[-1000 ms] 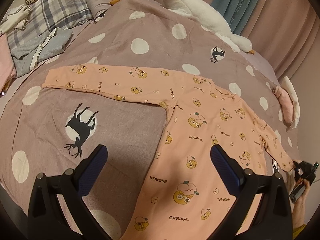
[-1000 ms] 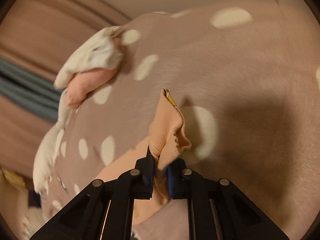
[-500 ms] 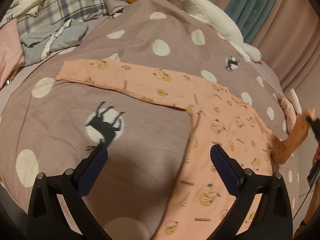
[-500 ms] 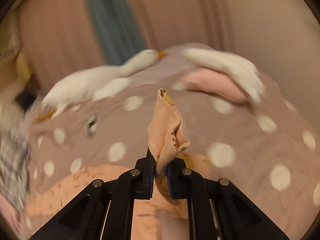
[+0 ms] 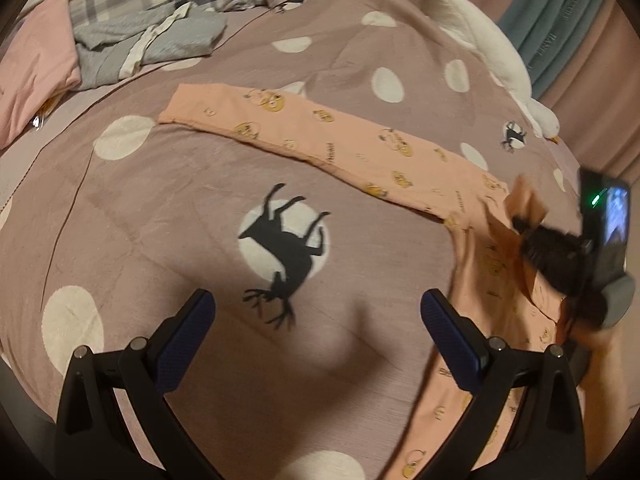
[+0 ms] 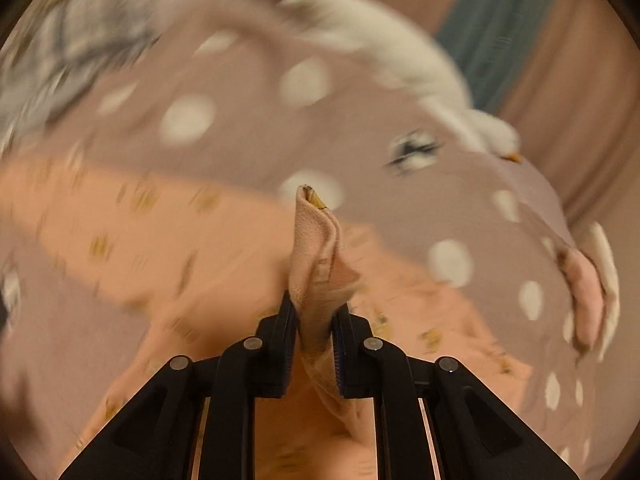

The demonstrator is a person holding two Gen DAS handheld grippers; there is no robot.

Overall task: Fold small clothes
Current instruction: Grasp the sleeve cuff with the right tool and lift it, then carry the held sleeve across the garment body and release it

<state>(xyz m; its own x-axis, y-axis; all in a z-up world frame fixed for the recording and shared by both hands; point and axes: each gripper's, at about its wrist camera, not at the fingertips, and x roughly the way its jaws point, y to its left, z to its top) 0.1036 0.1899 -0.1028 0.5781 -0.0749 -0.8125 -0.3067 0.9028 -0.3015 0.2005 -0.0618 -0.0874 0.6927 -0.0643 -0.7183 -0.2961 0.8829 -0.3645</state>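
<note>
On one spotted duvet, one peach shirt, two tools.

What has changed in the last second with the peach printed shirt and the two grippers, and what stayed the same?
The right gripper, shut on the cuff of the peach printed shirt, has carried that sleeve from the far right edge inward over the shirt's body. The left gripper drifted left over the mauve dotted duvet. Unchanged: left gripper open and empty, the other sleeve flat, the white goose plush in place.
</note>
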